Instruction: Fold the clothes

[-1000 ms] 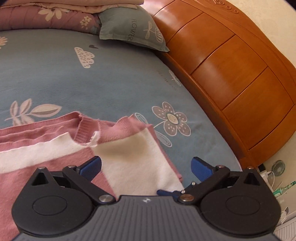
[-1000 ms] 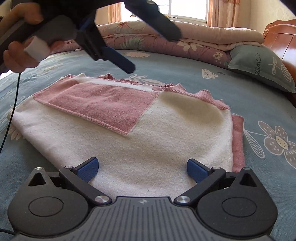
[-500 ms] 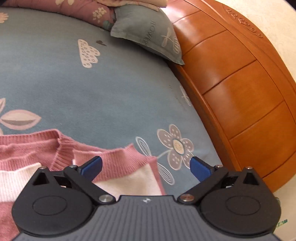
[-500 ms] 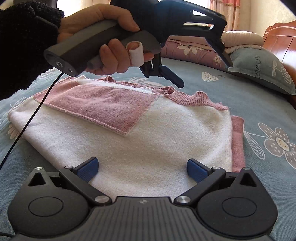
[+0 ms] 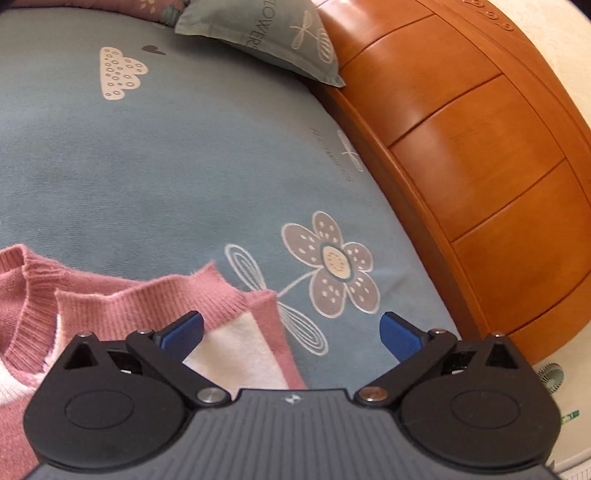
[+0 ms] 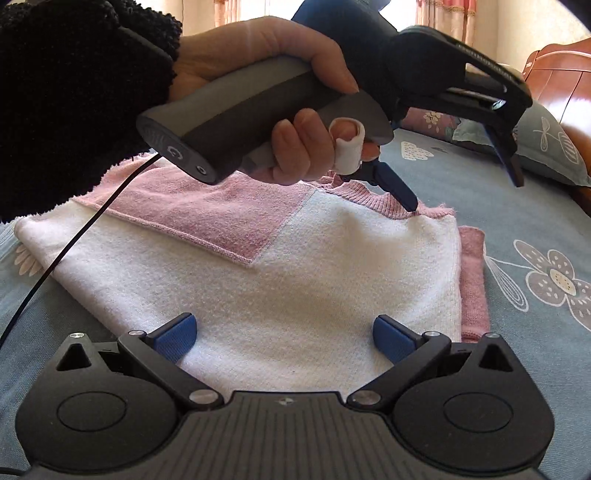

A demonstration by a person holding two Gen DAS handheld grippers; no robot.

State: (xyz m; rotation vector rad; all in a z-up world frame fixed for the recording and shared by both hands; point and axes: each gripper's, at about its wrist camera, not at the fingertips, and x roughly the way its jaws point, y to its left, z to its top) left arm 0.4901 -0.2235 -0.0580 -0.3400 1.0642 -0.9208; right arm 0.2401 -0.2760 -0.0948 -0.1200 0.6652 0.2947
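A pink and white knitted sweater [image 6: 280, 280] lies folded on the bed, its ribbed pink collar [image 5: 147, 299] at the far right corner. My left gripper [image 5: 291, 332] is open over that corner, with one blue pad above the collar and the other above the sheet. In the right wrist view the left gripper [image 6: 461, 188] reaches down from above, one blue fingertip [image 6: 406, 201] touching the collar edge. My right gripper [image 6: 284, 338] is open, low over the sweater's near white edge, holding nothing.
The bed has a blue-grey sheet [image 5: 184, 166] printed with flowers and clouds. A wooden headboard [image 5: 480, 166] curves along the right. A grey pillow [image 5: 266, 33] and folded quilts lie at the far end. A hand in a black sleeve [image 6: 74, 99] holds the left gripper; its cable [image 6: 55, 258] trails left.
The left gripper has moved toward the sweater's right collar corner and come down low over it. The right gripper has stayed still. Both stay open.
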